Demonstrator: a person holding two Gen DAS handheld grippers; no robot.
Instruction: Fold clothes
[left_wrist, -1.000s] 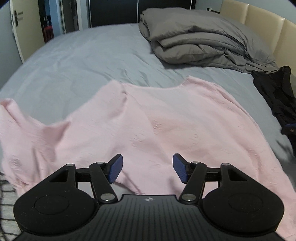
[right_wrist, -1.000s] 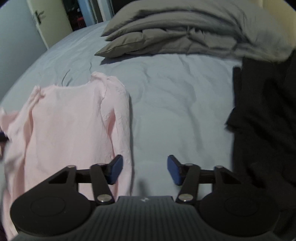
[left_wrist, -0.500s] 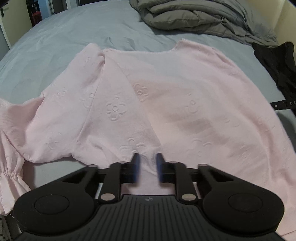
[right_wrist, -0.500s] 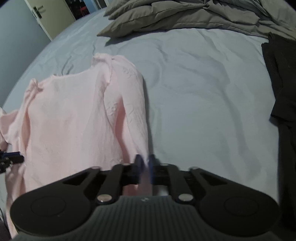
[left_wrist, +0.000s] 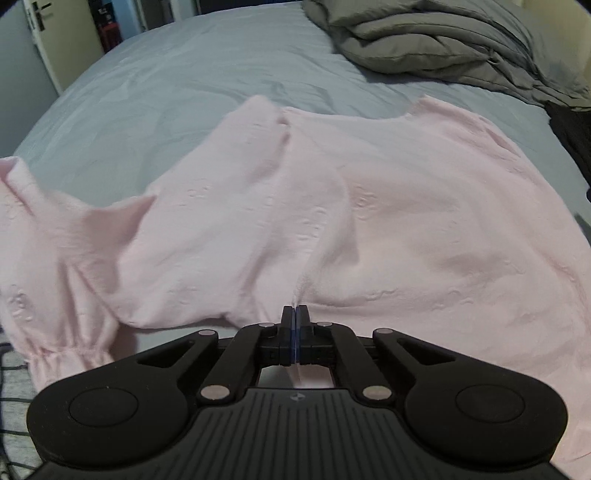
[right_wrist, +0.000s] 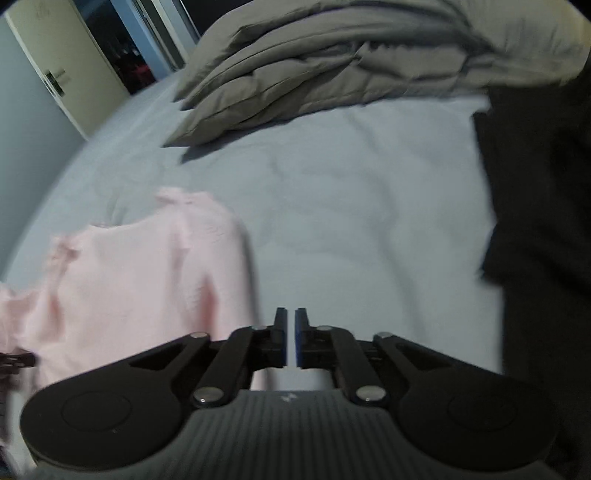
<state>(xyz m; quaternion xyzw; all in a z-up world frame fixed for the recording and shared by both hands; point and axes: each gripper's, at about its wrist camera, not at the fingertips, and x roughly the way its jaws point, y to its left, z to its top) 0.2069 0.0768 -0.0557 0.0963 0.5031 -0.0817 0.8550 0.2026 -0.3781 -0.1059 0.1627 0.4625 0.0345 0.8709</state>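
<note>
Both claws, wide apart a second ago, have closed — the left gripper (left_wrist: 296, 314) pinching the pink blouse (left_wrist: 369, 206) hem at lower centre, the right gripper (right_wrist: 290, 317) nearly together, its hold on cloth unclear — so the fold can begin.

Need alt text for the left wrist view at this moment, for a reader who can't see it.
The left gripper is shut on the near hem of a pink top spread over a grey bedsheet, with fabric creasing up from the pinch. A folded grey duvet lies at the far right, and a dark garment shows at the right edge.
</note>
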